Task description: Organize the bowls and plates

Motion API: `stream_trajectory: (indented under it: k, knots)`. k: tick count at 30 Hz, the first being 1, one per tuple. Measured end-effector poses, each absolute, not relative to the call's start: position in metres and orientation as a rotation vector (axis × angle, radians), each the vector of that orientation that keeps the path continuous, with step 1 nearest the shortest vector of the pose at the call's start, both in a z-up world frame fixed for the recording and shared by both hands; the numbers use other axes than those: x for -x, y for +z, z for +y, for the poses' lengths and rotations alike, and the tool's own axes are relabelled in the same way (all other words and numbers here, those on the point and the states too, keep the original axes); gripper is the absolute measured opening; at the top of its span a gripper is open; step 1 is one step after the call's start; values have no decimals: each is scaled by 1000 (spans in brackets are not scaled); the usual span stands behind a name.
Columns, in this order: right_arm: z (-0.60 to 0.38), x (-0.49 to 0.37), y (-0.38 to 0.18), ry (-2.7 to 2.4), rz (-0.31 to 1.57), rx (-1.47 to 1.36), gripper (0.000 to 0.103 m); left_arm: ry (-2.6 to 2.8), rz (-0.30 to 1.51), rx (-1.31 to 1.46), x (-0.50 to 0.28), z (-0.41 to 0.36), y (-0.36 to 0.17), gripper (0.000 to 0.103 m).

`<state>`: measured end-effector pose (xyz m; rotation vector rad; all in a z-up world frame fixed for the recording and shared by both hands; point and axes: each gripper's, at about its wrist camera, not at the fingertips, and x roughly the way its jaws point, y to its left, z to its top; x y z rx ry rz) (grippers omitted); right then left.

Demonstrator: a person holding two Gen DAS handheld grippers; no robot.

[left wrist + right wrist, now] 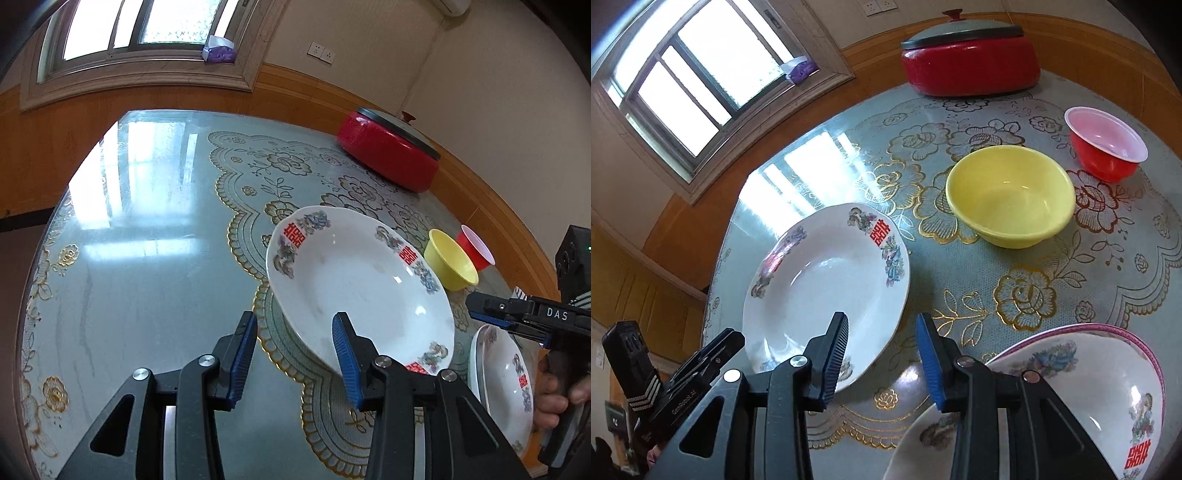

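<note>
A white deep plate [362,288] [827,288] with flower prints and red characters lies on the glass-topped table [147,258]. My left gripper [295,319] is open at the plate's near rim, one blue pad over the plate and the other over the table. My right gripper [882,326] is open too, its jaws either side of the same plate's right rim, and whether it touches I cannot tell. A pink-rimmed bowl [1089,387] rests on another white plate [923,435] at the bottom right. A yellow bowl [1012,195] and a red bowl [1106,144] stand farther back.
A red pot with a grey lid [971,70] sits at the table's far edge by the wood-panelled wall. In the left wrist view, the right gripper [480,310], held by a hand [554,391], hangs over the stacked dishes [506,376]. Bare glass lies left of the plate.
</note>
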<state>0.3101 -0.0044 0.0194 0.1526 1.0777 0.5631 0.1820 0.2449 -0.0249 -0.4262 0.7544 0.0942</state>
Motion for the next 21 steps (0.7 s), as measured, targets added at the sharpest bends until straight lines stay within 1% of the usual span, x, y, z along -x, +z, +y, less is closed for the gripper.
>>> stream_trajectory:
  k: [10, 15, 16, 18, 20, 21]
  knots:
    - [14, -342, -5, 533, 1152, -190, 38, 27, 786, 411, -230, 258, -34, 42]
    - [26, -347, -14, 547, 1167, -169, 38, 11, 813, 384, -254, 259, -37, 40]
    - [30, -348, -16, 555, 1170, -167, 38, 9, 821, 378, -258, 259, -39, 39]
    - [35, -347, -19, 550, 1169, -134, 36, 49, 832, 336, -263, 256, -40, 27]
    - [39, -344, -22, 513, 1165, -69, 27, 39, 830, 339, -260, 257, -41, 25]
    - [39, -343, -22, 516, 1165, -69, 26, 36, 831, 342, -258, 258, -41, 25]
